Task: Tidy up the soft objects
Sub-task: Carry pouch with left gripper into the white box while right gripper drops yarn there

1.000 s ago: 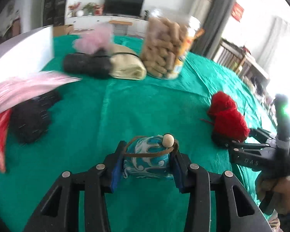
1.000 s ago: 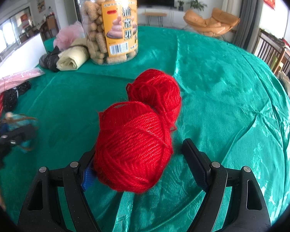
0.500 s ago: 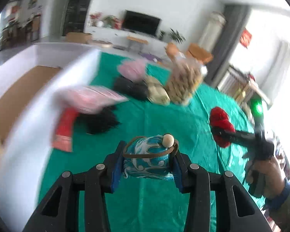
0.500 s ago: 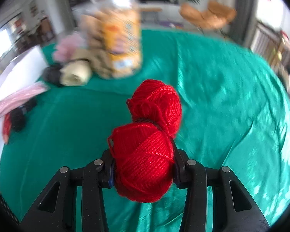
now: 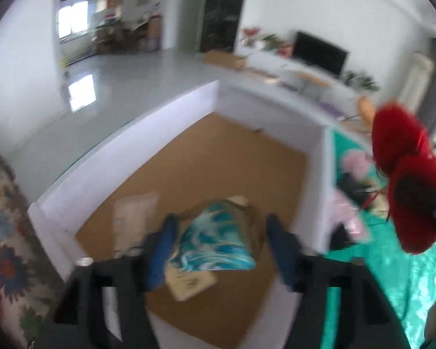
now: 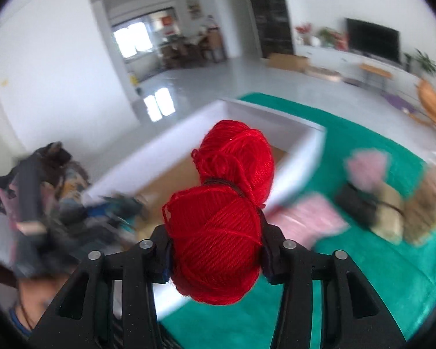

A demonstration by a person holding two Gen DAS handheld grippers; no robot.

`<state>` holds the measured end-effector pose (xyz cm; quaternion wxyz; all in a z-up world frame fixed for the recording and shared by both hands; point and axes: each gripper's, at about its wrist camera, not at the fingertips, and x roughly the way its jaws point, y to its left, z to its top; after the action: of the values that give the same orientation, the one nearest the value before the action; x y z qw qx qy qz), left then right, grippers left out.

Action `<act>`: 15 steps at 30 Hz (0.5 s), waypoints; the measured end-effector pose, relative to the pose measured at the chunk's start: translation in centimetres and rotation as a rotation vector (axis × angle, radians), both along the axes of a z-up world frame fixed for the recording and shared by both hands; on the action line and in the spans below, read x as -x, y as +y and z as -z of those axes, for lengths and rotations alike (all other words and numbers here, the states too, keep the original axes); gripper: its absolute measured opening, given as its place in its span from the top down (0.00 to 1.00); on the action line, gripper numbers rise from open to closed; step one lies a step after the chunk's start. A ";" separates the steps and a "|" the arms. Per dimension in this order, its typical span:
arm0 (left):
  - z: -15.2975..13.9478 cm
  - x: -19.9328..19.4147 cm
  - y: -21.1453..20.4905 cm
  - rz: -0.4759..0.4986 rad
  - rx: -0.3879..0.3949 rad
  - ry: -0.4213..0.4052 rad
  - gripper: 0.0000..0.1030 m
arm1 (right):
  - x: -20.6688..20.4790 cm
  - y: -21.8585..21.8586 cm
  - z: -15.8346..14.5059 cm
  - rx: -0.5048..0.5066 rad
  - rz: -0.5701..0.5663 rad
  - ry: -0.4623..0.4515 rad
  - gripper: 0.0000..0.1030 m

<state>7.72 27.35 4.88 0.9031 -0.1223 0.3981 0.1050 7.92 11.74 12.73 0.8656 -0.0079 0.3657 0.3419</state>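
The left tongs [image 5: 218,247] stand spread apart over the white box [image 5: 189,99], and the blue-and-white patterned pouch [image 5: 215,241] sits between their blue-padded fingers [image 5: 160,250]. There is a visible gap between the pouch and the right finger; on the left side the blur hides whether the pad touches the fabric. The pouch is inside the outline of the box, above its brown cardboard floor [image 5: 218,163]; whether it rests on that floor or is in the air cannot be told. A pale flat piece [image 5: 191,286] shows just under the pouch's near edge, and a pale, translucent flat packet [image 5: 133,221] lies on the box floor beside the left finger.

The right tongs [image 6: 215,244] are closed on the red yarn [image 6: 221,232], a pair of skeins bound together at the waist by a dark band. The nearer skein is pinched between the fingers and the farther one sticks out forward, over the near wall of the box. In the left wrist view the same yarn [image 5: 404,174] hangs above the box's right wall.

To the right of the box, on the green cloth [image 6: 363,276] that covers the table, lie a pink packet [image 6: 308,221], a black roll [image 6: 354,203], a beige roll [image 6: 389,215] and a pink fluffy bundle [image 6: 366,168], all blurred.
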 end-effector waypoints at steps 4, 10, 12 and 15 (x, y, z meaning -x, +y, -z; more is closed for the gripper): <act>2.8 0.0 0.9 -0.042 0.018 0.046 0.16 | -0.7 4.6 2.4 0.027 -0.038 0.076 0.28; 4.5 1.1 -0.9 -0.024 0.006 0.018 0.15 | 0.6 -0.1 4.0 0.026 0.045 -0.006 0.28; 3.9 1.8 -1.1 -0.015 0.017 -0.012 0.15 | 1.3 -3.0 5.2 0.051 0.098 -0.025 0.28; 2.7 2.5 -2.7 0.012 0.020 -0.069 0.15 | 2.1 -8.1 8.0 0.150 0.186 -0.089 0.29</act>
<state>5.26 24.61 2.19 0.9156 -0.1324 0.3686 0.0912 5.78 3.69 4.78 0.9060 -0.0538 0.3505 0.2313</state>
